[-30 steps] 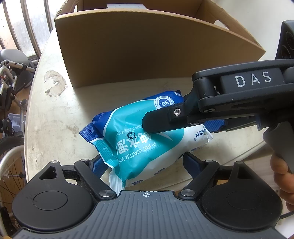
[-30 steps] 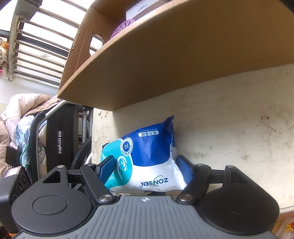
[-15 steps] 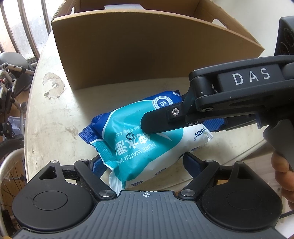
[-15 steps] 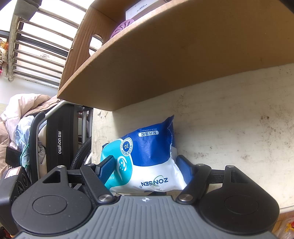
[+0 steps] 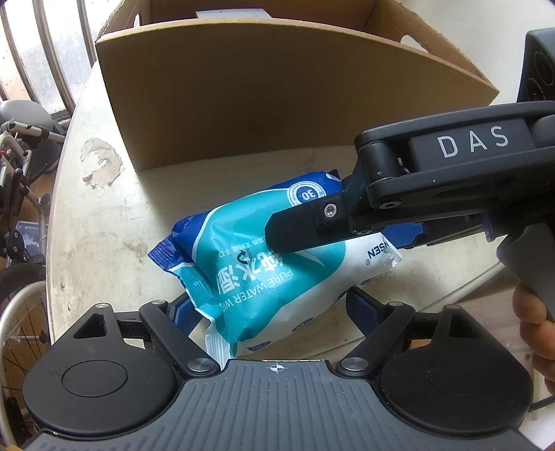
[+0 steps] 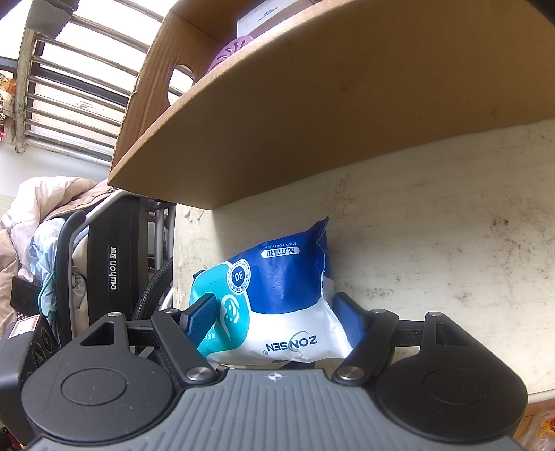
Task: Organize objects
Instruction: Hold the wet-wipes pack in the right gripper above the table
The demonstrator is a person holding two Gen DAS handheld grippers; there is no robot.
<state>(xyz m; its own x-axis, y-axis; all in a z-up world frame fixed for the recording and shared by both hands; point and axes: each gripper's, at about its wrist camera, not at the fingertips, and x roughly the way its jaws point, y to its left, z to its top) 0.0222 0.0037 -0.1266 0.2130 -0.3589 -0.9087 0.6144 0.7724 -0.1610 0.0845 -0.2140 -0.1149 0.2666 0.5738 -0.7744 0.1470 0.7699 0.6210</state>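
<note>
A blue, teal and white pack of wet wipes (image 5: 263, 263) lies on the pale table (image 5: 104, 236) in front of a cardboard box (image 5: 260, 104). My left gripper (image 5: 267, 308) is open, its fingers on either side of the pack's near end. My right gripper (image 6: 274, 312) is shut on the pack's other end (image 6: 277, 301). In the left wrist view the right gripper's dark finger (image 5: 312, 225) lies across the top of the pack.
The box (image 6: 312, 114) holds a white carton (image 6: 270, 17) and a purple round thing (image 6: 229, 55). The table edge is close on the left, with a wheelchair (image 6: 104, 263) and window bars (image 5: 52, 52) beyond it.
The left wrist view has drawn slightly toward the box and up. The pack and the right gripper have hardly moved.
</note>
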